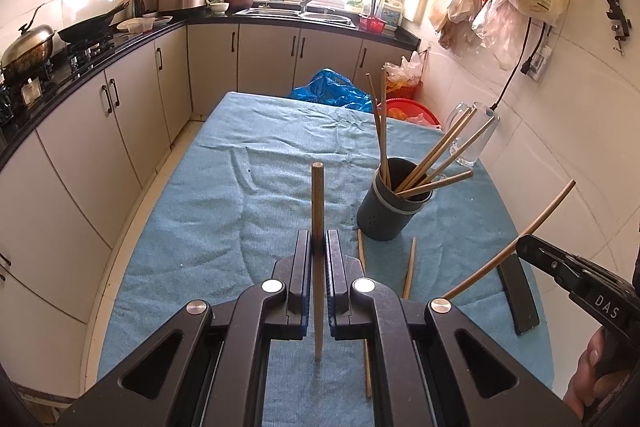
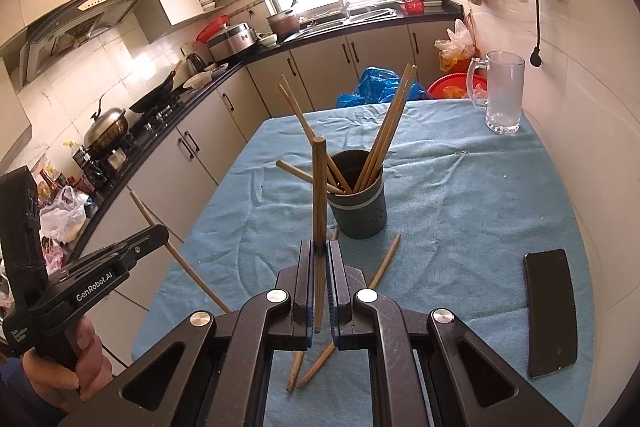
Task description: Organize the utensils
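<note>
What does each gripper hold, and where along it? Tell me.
The left gripper and the right gripper each pinch one chopstick between the pads, partway up its length, nearer the lower end.

the left half of the tabletop [image 2: 460, 187] lies bare and open to me. the holder [image 2: 357, 203] stands mid-tabletop, its chopsticks [image 2: 384, 135] fanning outward over it. two loose chopsticks [image 2: 384, 263] lie on the cloth before it. a glass mug [image 2: 502, 93] blocks the far right corner, a phone [image 2: 550, 311] the near right edge.
</note>
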`<state>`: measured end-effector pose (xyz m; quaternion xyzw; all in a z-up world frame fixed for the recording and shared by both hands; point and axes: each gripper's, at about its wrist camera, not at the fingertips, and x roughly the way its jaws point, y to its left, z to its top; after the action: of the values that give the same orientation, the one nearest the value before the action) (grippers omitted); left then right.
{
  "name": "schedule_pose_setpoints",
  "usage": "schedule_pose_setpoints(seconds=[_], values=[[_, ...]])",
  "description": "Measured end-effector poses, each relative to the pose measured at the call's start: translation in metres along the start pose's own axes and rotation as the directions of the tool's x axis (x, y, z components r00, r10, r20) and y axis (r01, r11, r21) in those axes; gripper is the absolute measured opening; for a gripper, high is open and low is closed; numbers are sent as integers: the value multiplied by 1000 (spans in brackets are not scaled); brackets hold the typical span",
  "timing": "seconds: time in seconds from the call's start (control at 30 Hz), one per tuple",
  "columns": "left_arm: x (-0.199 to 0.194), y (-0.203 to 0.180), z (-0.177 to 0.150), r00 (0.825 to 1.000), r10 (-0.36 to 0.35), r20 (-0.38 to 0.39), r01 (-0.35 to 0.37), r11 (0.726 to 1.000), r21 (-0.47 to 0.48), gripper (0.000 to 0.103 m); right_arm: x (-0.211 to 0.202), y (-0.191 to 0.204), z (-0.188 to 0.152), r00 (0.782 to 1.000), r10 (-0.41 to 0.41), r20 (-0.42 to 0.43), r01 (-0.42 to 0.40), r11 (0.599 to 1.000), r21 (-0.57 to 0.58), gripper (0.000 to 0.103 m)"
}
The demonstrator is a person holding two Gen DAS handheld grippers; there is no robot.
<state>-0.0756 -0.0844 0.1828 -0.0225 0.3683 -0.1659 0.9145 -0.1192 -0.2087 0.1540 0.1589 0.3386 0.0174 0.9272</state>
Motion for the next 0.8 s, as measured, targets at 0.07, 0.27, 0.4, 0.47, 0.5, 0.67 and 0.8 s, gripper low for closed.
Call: schedule_pose_setpoints(seconds=[0.07, 0.27, 0.4, 0.47, 0.5, 0.67, 0.8], values=[[0, 1, 1, 1000, 0, 3, 0, 1000, -2, 6, -2, -1, 1, 1000, 2, 6, -2, 1000, 4, 6], [-3, 1, 7, 1000, -3, 17, 3, 1000, -7, 6, -7, -7, 4, 1000, 0, 16, -1, 1000, 25, 6], [-2, 2, 10, 1000, -5, 21, 5, 1000, -14, 6, -11, -10, 7, 1000, -3, 24, 2, 999, 38, 6], [-2, 1, 11, 1000, -7, 23, 7, 1000, -14, 6, -12, -11, 9, 1000, -4, 26, 3, 999, 45, 6], [-2, 1, 12, 1000, -7, 25, 7, 1000, -15, 6, -12, -12, 9, 1000, -6, 27, 4, 999, 47, 6], [-2, 2, 18, 1000, -7, 31, 7, 1000, -15, 6, -15, -17, 14, 999, -10, 34, 8, 998, 61, 6], [-4, 3, 27, 999, -4, 45, 4, 1000, -13, 6, -18, -22, 19, 999, -18, 47, 14, 997, 76, 6]])
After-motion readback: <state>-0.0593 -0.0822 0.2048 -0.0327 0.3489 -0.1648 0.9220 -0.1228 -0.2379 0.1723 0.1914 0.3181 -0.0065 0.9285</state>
